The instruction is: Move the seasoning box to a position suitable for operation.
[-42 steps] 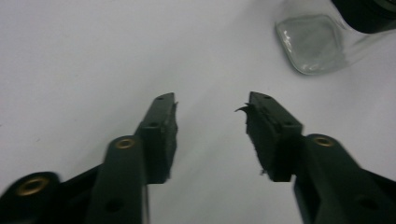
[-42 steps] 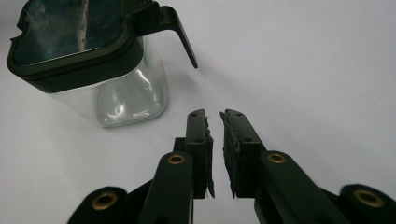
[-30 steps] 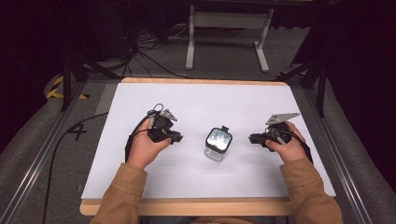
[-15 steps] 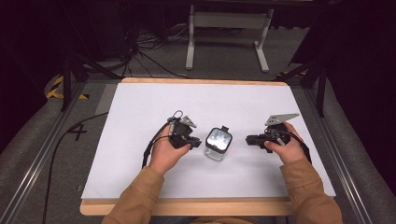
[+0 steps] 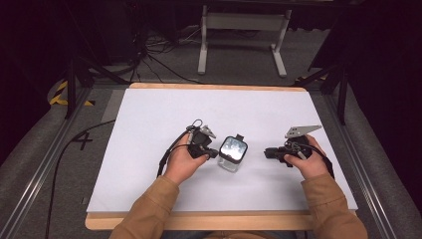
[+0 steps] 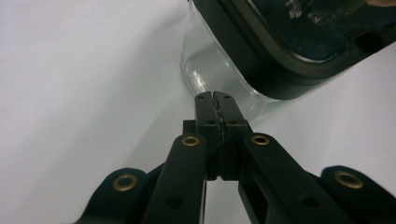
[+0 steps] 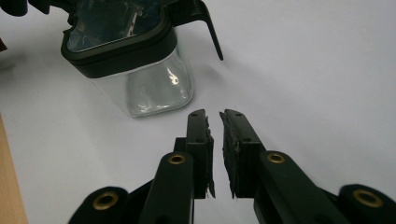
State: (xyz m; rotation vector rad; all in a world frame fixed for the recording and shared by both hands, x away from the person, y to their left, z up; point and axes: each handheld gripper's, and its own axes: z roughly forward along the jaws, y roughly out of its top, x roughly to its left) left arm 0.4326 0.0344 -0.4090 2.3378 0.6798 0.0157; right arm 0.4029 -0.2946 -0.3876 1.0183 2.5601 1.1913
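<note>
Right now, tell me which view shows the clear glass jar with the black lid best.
The right gripper view: the clear glass jar with the black lid shows lid, latch tab and glass body whole. The left gripper view crops it to one glass corner and the lid's rim. The high view shows it small, mostly the lid top.

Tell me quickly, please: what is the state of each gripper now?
Left gripper: closed, holding nothing, tips right at the jar.
Right gripper: slightly open, empty, apart from the jar.

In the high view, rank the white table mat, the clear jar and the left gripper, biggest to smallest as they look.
1. White table mat, largest by far.
2 and 3. Clear jar and left gripper: they look about alike, so I won't rank them.
</note>
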